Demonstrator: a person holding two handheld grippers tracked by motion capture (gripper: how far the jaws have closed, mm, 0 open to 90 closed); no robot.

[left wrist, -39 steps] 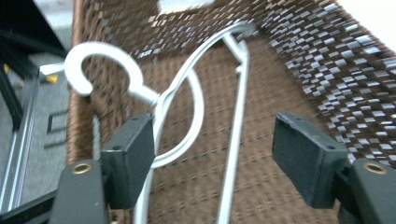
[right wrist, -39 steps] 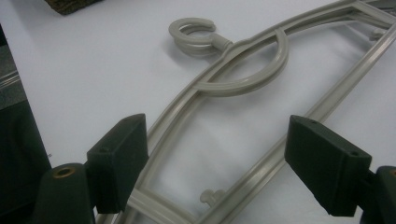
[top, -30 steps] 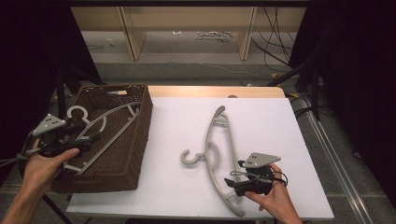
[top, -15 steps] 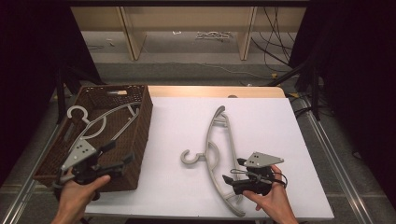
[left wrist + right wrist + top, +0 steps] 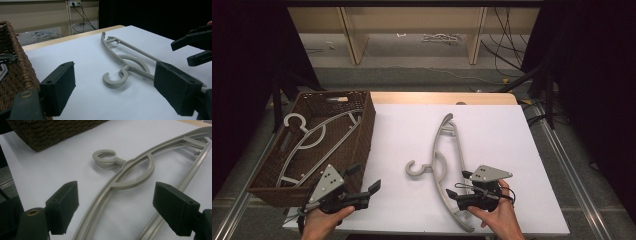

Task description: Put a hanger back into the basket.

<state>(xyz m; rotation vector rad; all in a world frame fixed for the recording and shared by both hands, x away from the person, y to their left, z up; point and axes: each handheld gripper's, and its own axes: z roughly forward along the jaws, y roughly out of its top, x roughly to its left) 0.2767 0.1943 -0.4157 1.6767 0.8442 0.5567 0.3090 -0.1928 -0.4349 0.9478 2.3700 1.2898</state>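
Grey plastic clothes hanger (image 5: 443,165) lies flat on the white table sheet (image 5: 502,135), hook toward the dark wicker basket (image 5: 362,135). Right gripper (image 5: 458,192) released, jaws spread astride the hanger's near end. Left gripper (image 5: 364,182) released, empty, just beside the basket's corner.

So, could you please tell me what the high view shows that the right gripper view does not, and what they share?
High view alone: a second hanger lying inside the wicker basket, both hands, and the left gripper open over the table's near edge.

Right gripper view alone: its own open jaws close up, straddling the hanger's lower arm.

Shared: the grey hanger on the white table, and the basket.
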